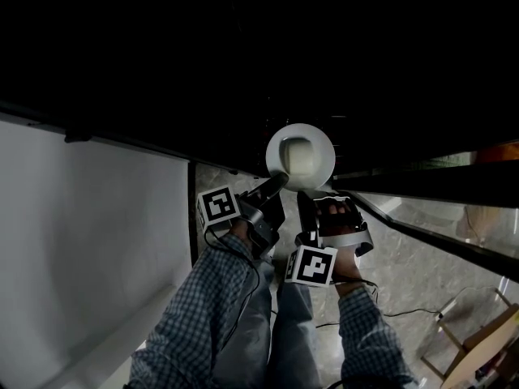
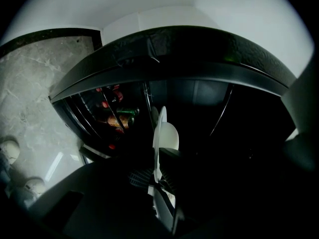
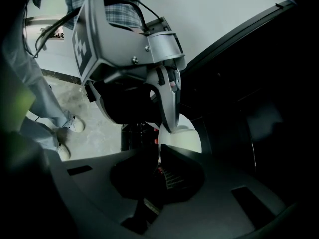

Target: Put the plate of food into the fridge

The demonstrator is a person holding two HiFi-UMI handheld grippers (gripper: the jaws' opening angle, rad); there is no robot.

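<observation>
A white plate (image 1: 301,154) carrying a pale lump of food (image 1: 298,156) hangs at the mouth of the dark fridge (image 1: 243,63). My left gripper (image 1: 280,180) is shut on the plate's near-left rim. My right gripper (image 1: 306,194) is shut on the near rim beside it. In the left gripper view the plate (image 2: 160,133) stands edge-on, clamped between the jaws of the left gripper (image 2: 158,176). The right gripper view has the plate (image 3: 189,138) just past the narrow jaws of the right gripper (image 3: 159,161). There the left gripper (image 3: 168,116) reaches down onto the rim from above.
Bottles and cans (image 2: 117,116) sit on dark racks inside the fridge. A white panel (image 1: 89,241) stands to the left. Marble floor (image 1: 422,258) lies below, with a cable (image 1: 405,313) and wooden furniture (image 1: 478,347) at the lower right. The person's shoes (image 3: 70,126) are on the floor.
</observation>
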